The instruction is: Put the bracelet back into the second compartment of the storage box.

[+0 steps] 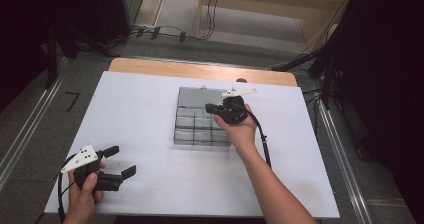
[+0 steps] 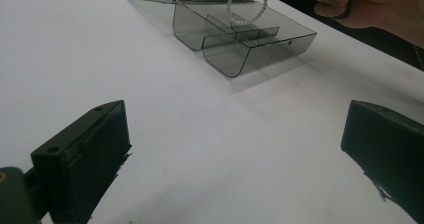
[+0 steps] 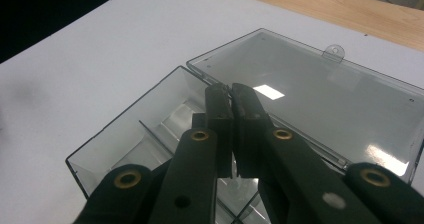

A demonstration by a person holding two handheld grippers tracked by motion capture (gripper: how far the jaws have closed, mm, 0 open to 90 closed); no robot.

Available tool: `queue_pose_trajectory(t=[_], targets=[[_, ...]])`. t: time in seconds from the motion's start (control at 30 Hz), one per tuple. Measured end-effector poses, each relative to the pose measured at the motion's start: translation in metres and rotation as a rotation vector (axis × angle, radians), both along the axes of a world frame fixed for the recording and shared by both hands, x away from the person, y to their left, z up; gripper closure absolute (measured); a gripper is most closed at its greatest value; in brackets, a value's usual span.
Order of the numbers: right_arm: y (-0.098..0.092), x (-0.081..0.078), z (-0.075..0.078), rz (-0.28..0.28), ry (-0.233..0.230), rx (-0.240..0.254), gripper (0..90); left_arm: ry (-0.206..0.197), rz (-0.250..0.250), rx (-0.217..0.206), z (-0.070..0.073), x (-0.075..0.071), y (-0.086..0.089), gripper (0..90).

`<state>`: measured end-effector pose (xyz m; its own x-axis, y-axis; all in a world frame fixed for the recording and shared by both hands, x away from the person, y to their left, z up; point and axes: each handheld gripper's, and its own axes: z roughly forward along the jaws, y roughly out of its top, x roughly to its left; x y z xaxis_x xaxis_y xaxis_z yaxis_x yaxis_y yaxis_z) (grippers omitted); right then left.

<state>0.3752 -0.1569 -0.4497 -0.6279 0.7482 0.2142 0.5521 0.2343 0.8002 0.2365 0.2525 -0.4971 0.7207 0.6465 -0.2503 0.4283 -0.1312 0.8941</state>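
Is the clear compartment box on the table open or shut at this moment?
Open. The box has its lid swung back and lying flat on the table behind it, so the divided compartments are exposed from above.

The clear smoky plastic box with small compartments [image 1: 202, 126] sits in the middle of the white table [image 1: 140, 114], its lid [image 1: 199, 97] lying open flat behind it.

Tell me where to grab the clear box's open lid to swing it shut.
Grip the small tab on the lid's free long edge, coming from the side away from the box. The lid lies opened out flat, so that protruding tab probably offers the best purchase.
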Motion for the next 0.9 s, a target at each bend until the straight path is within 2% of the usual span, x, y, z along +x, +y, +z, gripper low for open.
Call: queue_pose_trajectory(t=[0.4,0.67,0.9], targets=[[0.011,0.001,-0.012,0.007,0.004,-0.024,85.7,0.000,0.001,-0.001,0.000,0.000,0.000,0.0],[0.020,-0.003,-0.024,0.027,0.025,-0.031,85.7,0.000,0.001,0.001,0.000,0.000,0.000,0.0],[0.021,-0.002,-0.026,0.040,0.046,-0.042,85.7,0.000,0.002,0.006,0.000,0.000,0.000,0.0]])
